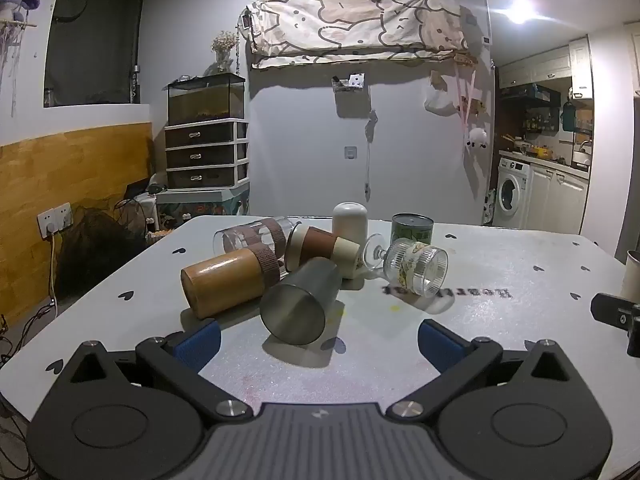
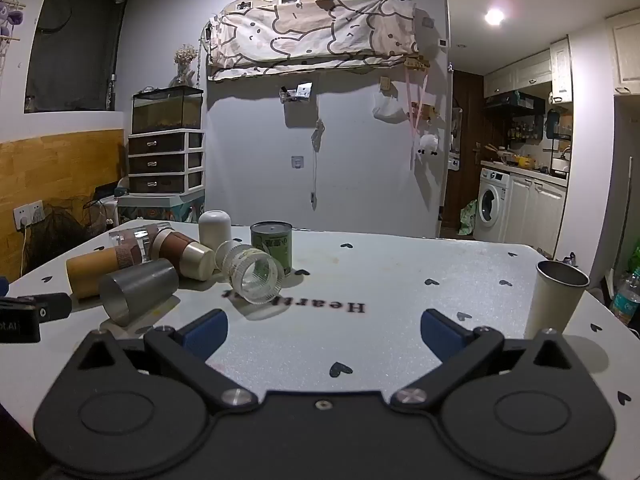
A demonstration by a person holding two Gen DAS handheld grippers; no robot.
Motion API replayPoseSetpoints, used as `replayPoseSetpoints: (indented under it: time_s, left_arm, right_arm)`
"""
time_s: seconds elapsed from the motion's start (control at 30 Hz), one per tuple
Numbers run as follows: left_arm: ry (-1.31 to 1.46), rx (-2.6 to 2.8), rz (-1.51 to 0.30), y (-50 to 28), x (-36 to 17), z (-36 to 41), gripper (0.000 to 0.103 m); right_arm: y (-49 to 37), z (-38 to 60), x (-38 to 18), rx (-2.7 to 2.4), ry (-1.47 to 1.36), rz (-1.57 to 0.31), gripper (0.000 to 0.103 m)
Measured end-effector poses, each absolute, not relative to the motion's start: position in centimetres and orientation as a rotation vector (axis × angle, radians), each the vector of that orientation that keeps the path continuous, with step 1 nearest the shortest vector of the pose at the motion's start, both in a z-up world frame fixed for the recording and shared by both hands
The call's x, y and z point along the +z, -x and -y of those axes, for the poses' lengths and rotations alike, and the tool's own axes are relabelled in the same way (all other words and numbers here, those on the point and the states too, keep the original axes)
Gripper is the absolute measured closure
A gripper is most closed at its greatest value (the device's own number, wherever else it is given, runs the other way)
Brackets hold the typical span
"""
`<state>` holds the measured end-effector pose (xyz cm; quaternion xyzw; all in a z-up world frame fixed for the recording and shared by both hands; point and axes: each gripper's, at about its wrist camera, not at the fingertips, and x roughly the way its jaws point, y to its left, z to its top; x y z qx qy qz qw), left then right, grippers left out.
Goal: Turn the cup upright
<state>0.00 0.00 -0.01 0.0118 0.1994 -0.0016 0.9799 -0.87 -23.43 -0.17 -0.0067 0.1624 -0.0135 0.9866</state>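
Several cups lie tipped in a cluster on the white table (image 1: 500, 280). A grey tumbler (image 1: 300, 304) lies on its side nearest my left gripper (image 1: 318, 344), which is open and empty just in front of it. Behind lie a wooden cup (image 1: 228, 280), a clear glass with brown bands (image 1: 256, 236), a brown-sleeved cup (image 1: 324, 250) and a ribbed stemmed glass (image 1: 412, 266). My right gripper (image 2: 324, 334) is open and empty over bare table, to the right of the grey tumbler (image 2: 138, 290) and ribbed glass (image 2: 254, 274). A cream cup (image 2: 556, 300) stands upright at right.
A white cup (image 1: 349, 222) stands mouth down and a green tin (image 1: 412, 228) stands at the back of the cluster. The right gripper's edge (image 1: 618, 316) shows at the right of the left wrist view. A drawer unit with a tank (image 1: 206, 148) stands behind the table.
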Motion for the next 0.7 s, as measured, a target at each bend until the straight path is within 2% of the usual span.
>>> replayPoseSetpoints:
  time_s: [0.7]
  left_arm:
    - [-0.027, -0.002, -0.404, 0.0, -0.01, -0.04, 0.0]
  right_arm:
    - [0.59, 23.91, -0.85, -0.03, 0.009, -0.334, 0.0]
